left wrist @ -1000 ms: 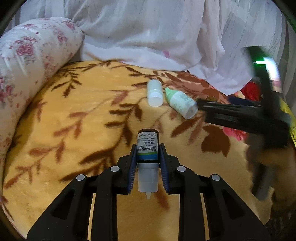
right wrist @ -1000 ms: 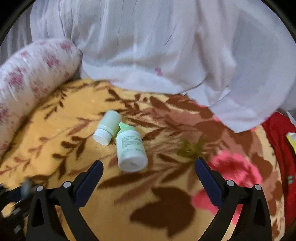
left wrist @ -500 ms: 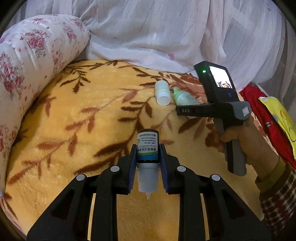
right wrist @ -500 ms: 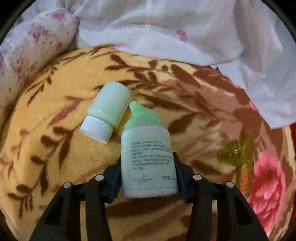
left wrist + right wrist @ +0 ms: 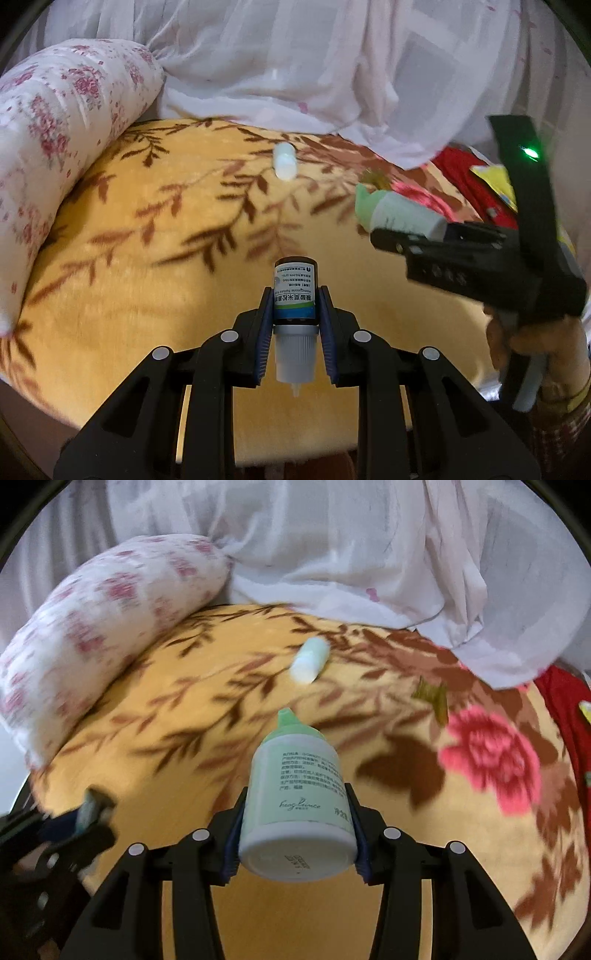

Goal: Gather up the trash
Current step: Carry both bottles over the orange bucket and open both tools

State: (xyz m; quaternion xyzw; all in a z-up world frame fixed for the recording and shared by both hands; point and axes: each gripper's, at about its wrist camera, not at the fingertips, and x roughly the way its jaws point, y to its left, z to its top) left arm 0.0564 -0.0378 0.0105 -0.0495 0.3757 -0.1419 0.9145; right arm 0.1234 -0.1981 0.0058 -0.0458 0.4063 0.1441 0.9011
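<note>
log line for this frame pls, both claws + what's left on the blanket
left claw: shut on dark dropper bottle | right claw: shut on green bottle, lifted | left on blanket: small white bottle

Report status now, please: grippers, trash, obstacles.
Left gripper shut on dark dropper bottle. Right gripper shut on green bottle. Small pale bottle remains on blanket.

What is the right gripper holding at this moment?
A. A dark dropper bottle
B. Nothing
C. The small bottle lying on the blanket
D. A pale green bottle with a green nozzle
D: the right gripper is shut on the pale green bottle, while the left gripper holds the dark dropper bottle and the small bottle lies on the blanket.
</note>
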